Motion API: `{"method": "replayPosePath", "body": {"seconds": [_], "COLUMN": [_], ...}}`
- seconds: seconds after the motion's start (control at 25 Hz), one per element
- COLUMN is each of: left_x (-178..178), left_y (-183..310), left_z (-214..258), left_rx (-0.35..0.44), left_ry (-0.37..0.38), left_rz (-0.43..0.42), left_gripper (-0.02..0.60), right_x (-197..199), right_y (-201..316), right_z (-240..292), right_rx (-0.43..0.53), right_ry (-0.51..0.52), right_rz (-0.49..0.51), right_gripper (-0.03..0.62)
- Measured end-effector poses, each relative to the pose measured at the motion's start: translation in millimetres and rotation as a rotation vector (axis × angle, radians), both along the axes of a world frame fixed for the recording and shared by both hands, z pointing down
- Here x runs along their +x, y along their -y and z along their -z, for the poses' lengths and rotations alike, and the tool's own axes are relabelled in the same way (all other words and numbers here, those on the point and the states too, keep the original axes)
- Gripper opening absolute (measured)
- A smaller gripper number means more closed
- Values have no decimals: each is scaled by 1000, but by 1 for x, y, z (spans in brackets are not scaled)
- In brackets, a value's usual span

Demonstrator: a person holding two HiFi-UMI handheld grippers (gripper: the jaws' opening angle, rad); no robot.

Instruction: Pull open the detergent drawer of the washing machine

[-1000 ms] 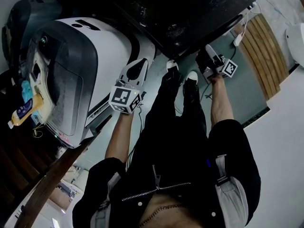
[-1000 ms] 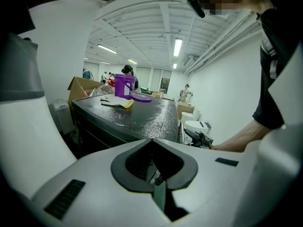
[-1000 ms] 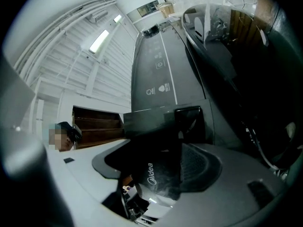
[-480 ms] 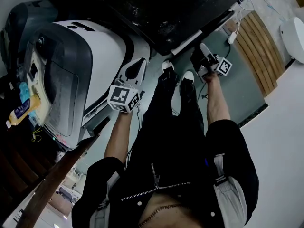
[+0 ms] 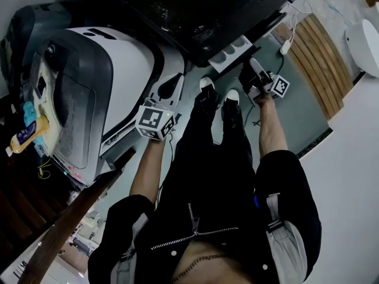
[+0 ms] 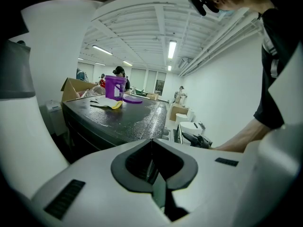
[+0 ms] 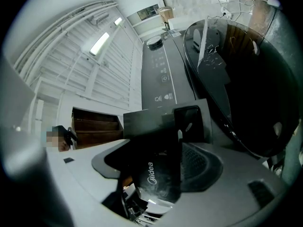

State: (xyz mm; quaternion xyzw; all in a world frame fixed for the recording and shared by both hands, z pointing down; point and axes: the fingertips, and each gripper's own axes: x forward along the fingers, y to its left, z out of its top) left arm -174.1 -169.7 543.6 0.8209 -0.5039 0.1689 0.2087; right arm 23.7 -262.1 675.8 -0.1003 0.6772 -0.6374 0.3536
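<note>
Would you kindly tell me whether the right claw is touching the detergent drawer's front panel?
Touching. The right gripper view shows the right claw closed on the dark front panel, which sits clamped between its jaws with no gap showing.

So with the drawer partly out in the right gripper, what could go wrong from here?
1. The right gripper clamps only the glossy dark front panel of the white plastic detergent drawer, so its fingers might slip off.
2. Its compartments already show; a hard pull could slam its stop.
3. A jolt might topple the purple plastic cup on top of the black washing machine.
</note>
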Motion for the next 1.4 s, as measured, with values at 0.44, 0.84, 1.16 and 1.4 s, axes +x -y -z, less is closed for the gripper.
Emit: {"method": "replayPosePath", "body": {"seconds": [0.44, 0.84, 1.16, 1.4], "left_x": [7, 19, 28, 31], "left_y": [-4, -2, -1, -6], "left_z": [-1, 2, 5, 10], "left_rx": [1, 13, 31, 47], "left_ry": [-7, -29, -68, -87], "left_rz": [-7, -13, 5, 28], "left_gripper": [20, 20, 20, 20], "right_x": [15, 4, -10, -29], "right_y": [-27, -31, -21, -16], "right_z": [-8, -19, 10, 11], "right_rx": [1, -39, -36, -120], "right_ry": [-56, -300, -495, -580], "right_rz": [52, 76, 2, 28], "right_gripper": [186, 338, 567, 570]}}
